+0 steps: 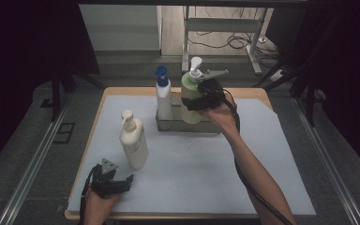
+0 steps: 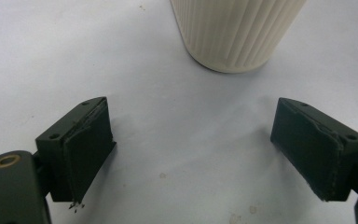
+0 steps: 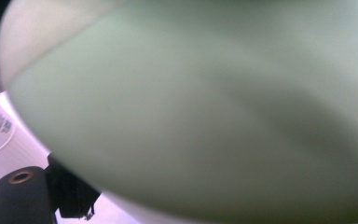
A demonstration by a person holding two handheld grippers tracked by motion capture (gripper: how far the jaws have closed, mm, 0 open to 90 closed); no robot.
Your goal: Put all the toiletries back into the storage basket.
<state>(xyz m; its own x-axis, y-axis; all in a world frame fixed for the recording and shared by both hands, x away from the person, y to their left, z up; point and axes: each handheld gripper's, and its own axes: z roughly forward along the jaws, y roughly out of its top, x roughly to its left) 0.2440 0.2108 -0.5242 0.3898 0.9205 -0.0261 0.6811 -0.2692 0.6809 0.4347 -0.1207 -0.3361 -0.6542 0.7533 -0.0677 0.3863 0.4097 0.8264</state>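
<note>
On the pale table mat (image 1: 192, 159), a green bottle (image 1: 190, 93) is gripped by the right gripper (image 1: 201, 99) over the metal tray (image 1: 168, 125), already holding a blue-capped bottle (image 1: 163, 96), while a cream bottle (image 1: 133, 140) is left before the wide-open left gripper (image 1: 117, 183).

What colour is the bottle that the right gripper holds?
Pale green bottle with a white pump; clearest in the high view.
</note>
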